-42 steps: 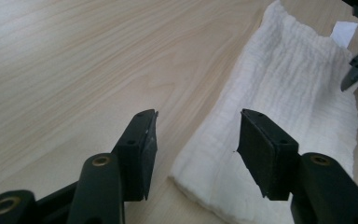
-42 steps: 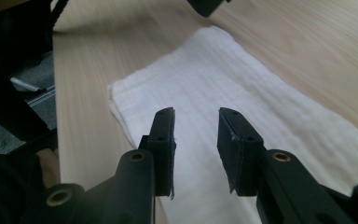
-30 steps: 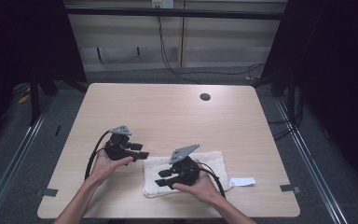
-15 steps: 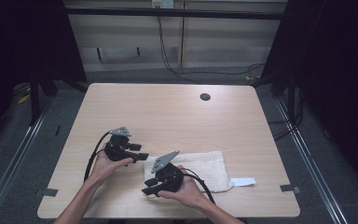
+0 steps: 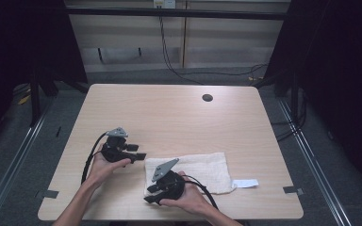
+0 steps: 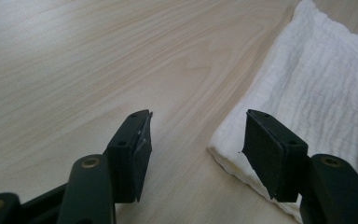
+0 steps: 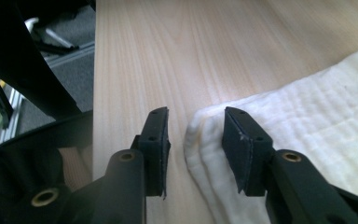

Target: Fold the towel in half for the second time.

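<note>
A: How many things are on the table [image 5: 179,117]?

B: One white towel [image 5: 207,167], folded, and one small white tag [image 5: 245,182] beside it.

A: And the tools?

B: Two grippers, a left gripper [image 5: 139,156] and a right gripper [image 5: 152,197], each held in one hand. One dark round hole [image 5: 207,98] marks the tabletop.

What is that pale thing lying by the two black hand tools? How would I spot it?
Start at the light wooden table and look along the edge nearest the person. There, in front of the right gripper, lies a folded white towel. Its crinkled weave and layered folded edge set it apart from the small smooth white tag beside it.
</note>
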A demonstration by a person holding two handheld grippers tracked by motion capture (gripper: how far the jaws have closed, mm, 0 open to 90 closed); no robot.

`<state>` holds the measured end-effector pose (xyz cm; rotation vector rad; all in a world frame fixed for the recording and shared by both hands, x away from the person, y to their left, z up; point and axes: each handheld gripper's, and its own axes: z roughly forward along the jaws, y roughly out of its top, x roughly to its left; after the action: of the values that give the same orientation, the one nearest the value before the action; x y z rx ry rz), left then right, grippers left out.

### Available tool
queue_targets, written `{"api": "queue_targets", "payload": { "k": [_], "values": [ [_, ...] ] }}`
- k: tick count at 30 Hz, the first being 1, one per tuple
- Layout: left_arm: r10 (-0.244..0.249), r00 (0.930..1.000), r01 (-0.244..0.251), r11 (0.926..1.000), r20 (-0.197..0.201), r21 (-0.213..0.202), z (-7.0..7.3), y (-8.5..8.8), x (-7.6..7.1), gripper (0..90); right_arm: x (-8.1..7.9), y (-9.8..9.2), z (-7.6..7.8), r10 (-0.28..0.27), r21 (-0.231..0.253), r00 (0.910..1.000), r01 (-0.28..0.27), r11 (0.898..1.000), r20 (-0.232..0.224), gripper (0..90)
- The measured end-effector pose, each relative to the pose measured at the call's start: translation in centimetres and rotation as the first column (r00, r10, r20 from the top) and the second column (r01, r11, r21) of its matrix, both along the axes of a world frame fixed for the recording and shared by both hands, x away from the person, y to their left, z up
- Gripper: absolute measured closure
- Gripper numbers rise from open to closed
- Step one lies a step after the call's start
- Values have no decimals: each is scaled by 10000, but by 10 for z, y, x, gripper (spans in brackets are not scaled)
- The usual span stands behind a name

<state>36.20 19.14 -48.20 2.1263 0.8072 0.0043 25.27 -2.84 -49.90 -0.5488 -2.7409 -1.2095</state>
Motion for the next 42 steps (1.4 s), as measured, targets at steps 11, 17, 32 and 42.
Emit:
{"api": "queue_targets", "payload": {
  "k": [11, 17, 32, 42],
  "values": [
    [-2, 10000, 4, 9994, -60, 337, -3, 5, -5, 397, -8, 1, -2, -93, -161, 9914, 115, 9998, 1303, 767],
    [-191, 9995, 207, 9980, -265, 598, -12, -3, -3, 391, -5, 0, -3, -241, -117, 9930, 256, 9996, 1159, 821],
    [-1076, 9941, 1082, 9911, -121, 772, -16, -28, -8, 470, -3, -2, -4, -433, 70, 9954, 428, 9991, 860, 838],
    [-1460, 9893, 1457, 9862, -22, 787, -16, -35, -13, 601, -3, 1, -3, -414, -40, 9970, 418, 9991, 655, 838]
  ]
}}
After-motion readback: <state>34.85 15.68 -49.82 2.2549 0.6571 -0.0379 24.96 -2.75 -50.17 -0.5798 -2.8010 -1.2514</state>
